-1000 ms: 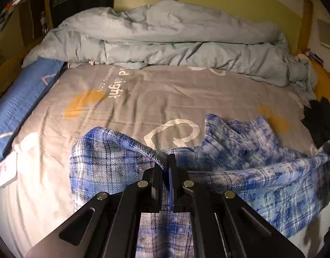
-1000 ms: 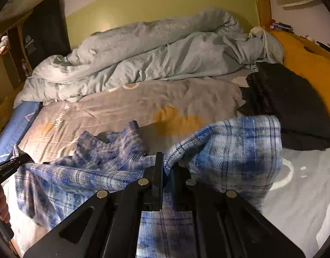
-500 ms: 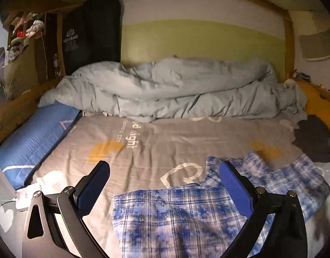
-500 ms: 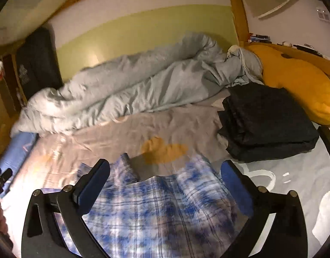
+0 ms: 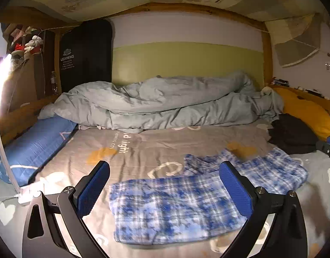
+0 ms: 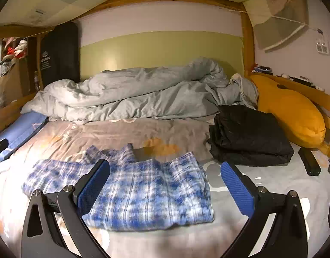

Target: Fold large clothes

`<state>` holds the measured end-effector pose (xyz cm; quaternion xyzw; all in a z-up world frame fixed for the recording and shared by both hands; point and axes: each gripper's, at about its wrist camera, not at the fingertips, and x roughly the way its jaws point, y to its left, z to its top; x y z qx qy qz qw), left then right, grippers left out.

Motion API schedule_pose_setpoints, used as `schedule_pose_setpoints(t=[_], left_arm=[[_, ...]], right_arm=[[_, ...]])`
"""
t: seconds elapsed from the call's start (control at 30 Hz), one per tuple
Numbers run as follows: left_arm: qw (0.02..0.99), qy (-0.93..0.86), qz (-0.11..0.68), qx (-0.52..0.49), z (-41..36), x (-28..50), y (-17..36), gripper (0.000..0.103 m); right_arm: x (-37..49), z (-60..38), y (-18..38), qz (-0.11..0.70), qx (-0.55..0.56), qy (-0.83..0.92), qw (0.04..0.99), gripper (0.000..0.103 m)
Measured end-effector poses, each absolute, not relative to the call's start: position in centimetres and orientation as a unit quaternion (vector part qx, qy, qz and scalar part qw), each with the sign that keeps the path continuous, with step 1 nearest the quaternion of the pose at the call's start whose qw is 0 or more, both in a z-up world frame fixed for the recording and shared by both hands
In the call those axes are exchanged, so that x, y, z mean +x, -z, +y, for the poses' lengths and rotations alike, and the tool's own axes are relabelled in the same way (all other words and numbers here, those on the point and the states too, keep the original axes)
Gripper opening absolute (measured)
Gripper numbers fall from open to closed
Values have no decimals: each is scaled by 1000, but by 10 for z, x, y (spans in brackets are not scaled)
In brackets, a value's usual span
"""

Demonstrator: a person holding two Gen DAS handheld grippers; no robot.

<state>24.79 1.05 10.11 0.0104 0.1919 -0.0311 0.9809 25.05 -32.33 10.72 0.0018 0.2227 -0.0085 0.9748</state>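
Note:
A blue and white plaid shirt (image 5: 177, 206) lies folded over and loosely rumpled on the grey bed sheet (image 5: 143, 148), near the front edge. It also shows in the right wrist view (image 6: 147, 191). My left gripper (image 5: 165, 188) is open and empty, raised above the shirt's left part. My right gripper (image 6: 165, 187) is open and empty, raised above the shirt's right part. The tip of the right gripper (image 5: 328, 148) shows at the right edge of the left wrist view.
A bunched grey duvet (image 5: 165, 103) lies across the back of the bed. A folded black garment (image 6: 248, 135) and an orange pillow (image 6: 291, 111) lie at the right. A blue pillow (image 5: 33, 146) and a white lamp (image 5: 1, 133) are at the left.
Both grippers were shut on the shirt's edge a second ago. They have opened, let the shirt drop onto the sheet, and pulled up and back.

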Motion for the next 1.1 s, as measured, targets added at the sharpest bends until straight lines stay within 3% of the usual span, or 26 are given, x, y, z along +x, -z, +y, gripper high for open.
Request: schedule_pose_setpoints(t=[0.27, 0.47, 0.83, 1.1], left_arm=[[978, 32, 203, -14, 13, 215, -76, 103], [976, 36, 215, -26, 12, 207, -39, 103], [975, -7, 220, 33, -6, 216, 36, 103], [964, -29, 262, 24, -2, 230, 47, 103]], right_arm=[[215, -345, -85, 237, 63, 10, 969, 102], [212, -360, -49, 275, 45, 52, 959, 102], [219, -382, -20, 306, 104, 59, 945, 102], [227, -382, -11, 320, 120, 61, 938, 102]])
